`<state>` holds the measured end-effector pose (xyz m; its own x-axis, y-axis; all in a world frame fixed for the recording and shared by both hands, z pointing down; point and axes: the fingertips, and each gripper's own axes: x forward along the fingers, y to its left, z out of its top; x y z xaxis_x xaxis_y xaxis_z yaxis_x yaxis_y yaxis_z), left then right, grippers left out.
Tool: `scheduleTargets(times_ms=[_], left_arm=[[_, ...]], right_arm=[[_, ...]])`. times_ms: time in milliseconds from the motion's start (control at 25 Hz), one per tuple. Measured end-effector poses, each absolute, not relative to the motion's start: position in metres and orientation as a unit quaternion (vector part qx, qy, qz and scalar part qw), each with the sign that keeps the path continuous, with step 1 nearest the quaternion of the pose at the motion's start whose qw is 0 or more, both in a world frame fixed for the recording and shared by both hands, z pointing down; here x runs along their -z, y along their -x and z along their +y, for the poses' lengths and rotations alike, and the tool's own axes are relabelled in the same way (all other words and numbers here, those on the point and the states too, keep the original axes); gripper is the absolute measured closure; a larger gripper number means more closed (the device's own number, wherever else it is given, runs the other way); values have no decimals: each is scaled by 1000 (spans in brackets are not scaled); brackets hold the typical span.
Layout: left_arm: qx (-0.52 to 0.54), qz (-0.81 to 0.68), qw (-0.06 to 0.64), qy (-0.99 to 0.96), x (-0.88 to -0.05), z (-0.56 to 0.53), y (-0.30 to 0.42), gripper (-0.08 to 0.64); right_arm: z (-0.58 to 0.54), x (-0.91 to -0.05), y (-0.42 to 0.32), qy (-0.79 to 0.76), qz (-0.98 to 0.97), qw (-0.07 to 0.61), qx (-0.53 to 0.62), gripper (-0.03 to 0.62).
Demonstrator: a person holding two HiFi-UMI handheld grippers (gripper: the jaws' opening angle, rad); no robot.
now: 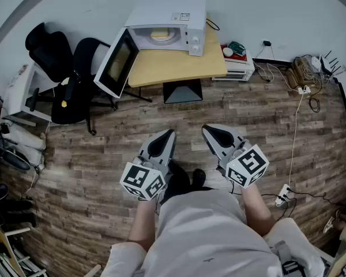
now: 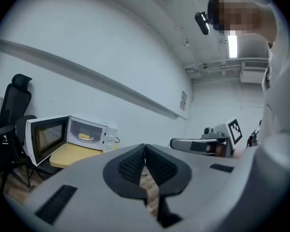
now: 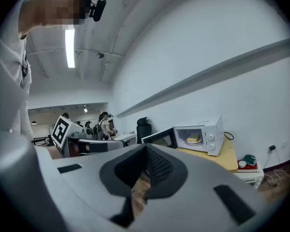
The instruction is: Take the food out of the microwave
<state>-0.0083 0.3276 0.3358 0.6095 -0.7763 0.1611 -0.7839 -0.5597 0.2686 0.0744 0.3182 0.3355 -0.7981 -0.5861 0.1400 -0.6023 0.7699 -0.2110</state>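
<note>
A white microwave [image 1: 168, 26] stands on a small wooden table [image 1: 173, 65] against the far wall, its door [image 1: 117, 62] swung wide open to the left. Inside lies yellow food [image 1: 159, 34] on a plate; the food [image 2: 84, 137] also shows in the left gripper view and the food [image 3: 193, 139] in the right gripper view. My left gripper [image 1: 168, 135] and right gripper [image 1: 207, 131] are held side by side above the wood floor, well short of the table. Both are shut and hold nothing.
Two black office chairs [image 1: 66, 68] stand left of the open door. A low white shelf unit [image 1: 237, 65] sits right of the table, with cables and a power strip [image 1: 284, 194] along the right floor. A black table base [image 1: 182, 91] rests under the table.
</note>
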Motion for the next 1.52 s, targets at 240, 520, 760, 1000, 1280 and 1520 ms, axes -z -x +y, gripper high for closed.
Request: scheduleTargets(times_ms=[240, 520, 760, 1000, 1280, 1520], left_arm=[[-12, -441, 163, -883, -338, 330, 0, 552], [-18, -433, 163, -886, -339, 334, -14, 552], [-20, -435, 165, -885, -339, 331, -16, 551], [-20, -437, 169, -883, -342, 320, -7, 548], [-20, -439, 167, -883, -344, 292, 5, 492], [-24, -433, 164, -886, -345, 262, 16, 459]], right_arm=[[319, -336, -85, -322, -938, 33, -121, 594], [322, -338, -91, -320, -938, 26, -128, 594], [318, -342, -92, -320, -938, 30, -130, 594], [308, -346, -86, -321, -938, 36, -126, 592], [282, -345, -75, -324, -937, 42, -120, 561], [252, -341, -65, -328, -936, 44, -117, 510]])
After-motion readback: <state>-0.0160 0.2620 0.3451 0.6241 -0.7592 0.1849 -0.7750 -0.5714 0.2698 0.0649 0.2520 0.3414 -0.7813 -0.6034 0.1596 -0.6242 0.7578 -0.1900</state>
